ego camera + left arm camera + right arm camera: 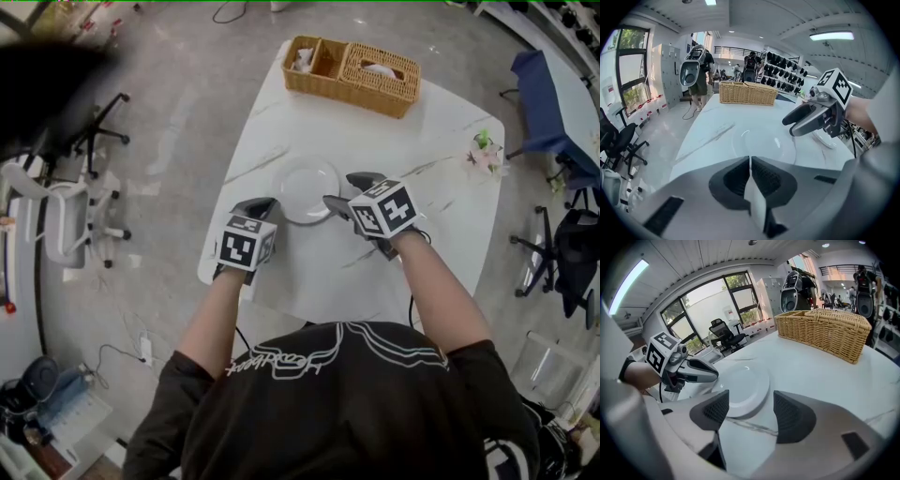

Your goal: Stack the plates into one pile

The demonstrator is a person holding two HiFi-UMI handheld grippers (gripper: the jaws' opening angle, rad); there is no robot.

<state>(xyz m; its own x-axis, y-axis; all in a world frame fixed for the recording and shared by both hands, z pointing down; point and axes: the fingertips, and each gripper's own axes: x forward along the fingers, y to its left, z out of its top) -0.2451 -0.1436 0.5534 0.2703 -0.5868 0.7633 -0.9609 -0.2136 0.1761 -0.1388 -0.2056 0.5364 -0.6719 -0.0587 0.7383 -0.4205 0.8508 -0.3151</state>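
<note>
a white plate (305, 186) is lying flat near the middle of the white marbled desk (431, 141). the left gripper (750, 161) is sitting clenched, its 2 jaws pressed together with nothing between them, and is hovering just beside the plate's near left rim. the right gripper (751, 400) is standing released, its jaws spread wide and empty, and is pointing at the plate's right rim; whether it is touching the rim is not clear. a 2-compartment wicker basket (352, 73) is resting at the desk's far edge, well apart from the plate. a small flower sprig (486, 152) is lying at the right edge.
</note>
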